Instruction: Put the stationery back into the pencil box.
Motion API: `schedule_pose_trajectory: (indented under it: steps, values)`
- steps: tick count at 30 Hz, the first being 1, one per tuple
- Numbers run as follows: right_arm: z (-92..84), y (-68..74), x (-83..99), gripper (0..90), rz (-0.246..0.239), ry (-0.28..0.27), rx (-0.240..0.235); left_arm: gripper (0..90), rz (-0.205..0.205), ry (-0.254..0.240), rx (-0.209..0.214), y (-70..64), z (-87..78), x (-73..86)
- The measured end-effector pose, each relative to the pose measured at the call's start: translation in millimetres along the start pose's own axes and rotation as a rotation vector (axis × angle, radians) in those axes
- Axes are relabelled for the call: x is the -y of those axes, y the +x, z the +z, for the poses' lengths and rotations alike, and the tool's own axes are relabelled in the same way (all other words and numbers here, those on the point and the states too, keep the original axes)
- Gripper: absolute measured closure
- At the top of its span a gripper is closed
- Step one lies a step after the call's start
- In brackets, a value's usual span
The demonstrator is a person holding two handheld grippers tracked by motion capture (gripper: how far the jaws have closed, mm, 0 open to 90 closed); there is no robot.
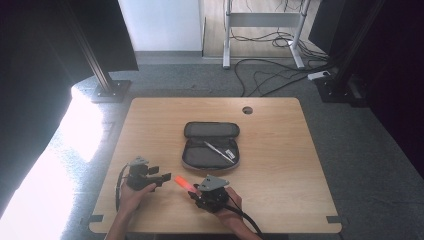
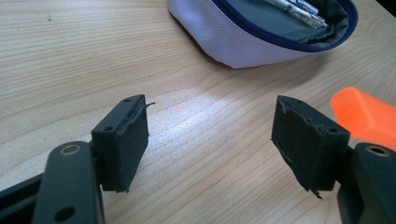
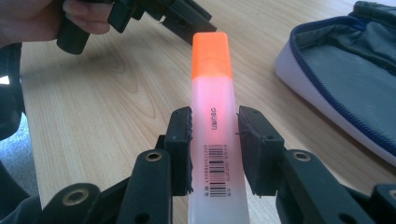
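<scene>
While clamped by the right gripper (image 3: 214, 140) at six o'clock of the pencil case (image 1: 211, 145), orange highlighter (image 3: 212, 112) points at wide-open, empty left gripper (image 2: 210, 140). Likely handover: keep level, close squarely on cap.

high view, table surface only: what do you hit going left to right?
Left gripper, black, open → orange highlighter, its translucent body clamped in the right gripper → right gripper, black with a grey three-cornered plate. The open grey zip pencil case lies farther back, overlapping these in left-right, so it is unranked.
</scene>
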State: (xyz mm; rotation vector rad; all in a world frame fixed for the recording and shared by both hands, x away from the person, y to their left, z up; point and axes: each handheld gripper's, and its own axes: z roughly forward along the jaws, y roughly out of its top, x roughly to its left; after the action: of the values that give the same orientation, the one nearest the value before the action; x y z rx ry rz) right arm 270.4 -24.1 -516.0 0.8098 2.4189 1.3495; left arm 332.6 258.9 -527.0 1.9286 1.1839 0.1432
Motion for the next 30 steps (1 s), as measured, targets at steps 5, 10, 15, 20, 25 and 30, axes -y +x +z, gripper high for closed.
schedule_pose_trajectory:
  steps: [5,10,15,20,25,30]
  values:
    - [-3.2,-4.8,-1.1,65.8,0.009,-0.011,0.010,27.8,-0.001,0.002,0.001,0.0,0.6,0.1]
    - [-5.4,-8.5,-1.7,65.8,0.017,-0.017,0.017,27.8,-0.002,0.004,0.001,0.3,0.6,0.1]
    - [-6.5,-13.7,-1.9,65.8,0.023,-0.022,0.025,27.8,-0.007,0.002,0.002,0.7,0.3,0.2]
    - [-9.4,-20.8,-3.2,65.8,0.031,-0.037,0.033,27.8,-0.005,0.005,0.002,0.3,0.8,0.2]
    - [-11.5,-26.9,-4.1,65.8,0.035,-0.045,0.041,27.8,0.001,0.009,0.002,0.1,1.5,0.1]
    - [-13.4,-30.6,-7.3,65.8,0.030,-0.055,0.045,27.8,0.002,0.010,0.003,0.1,1.6,0.1]
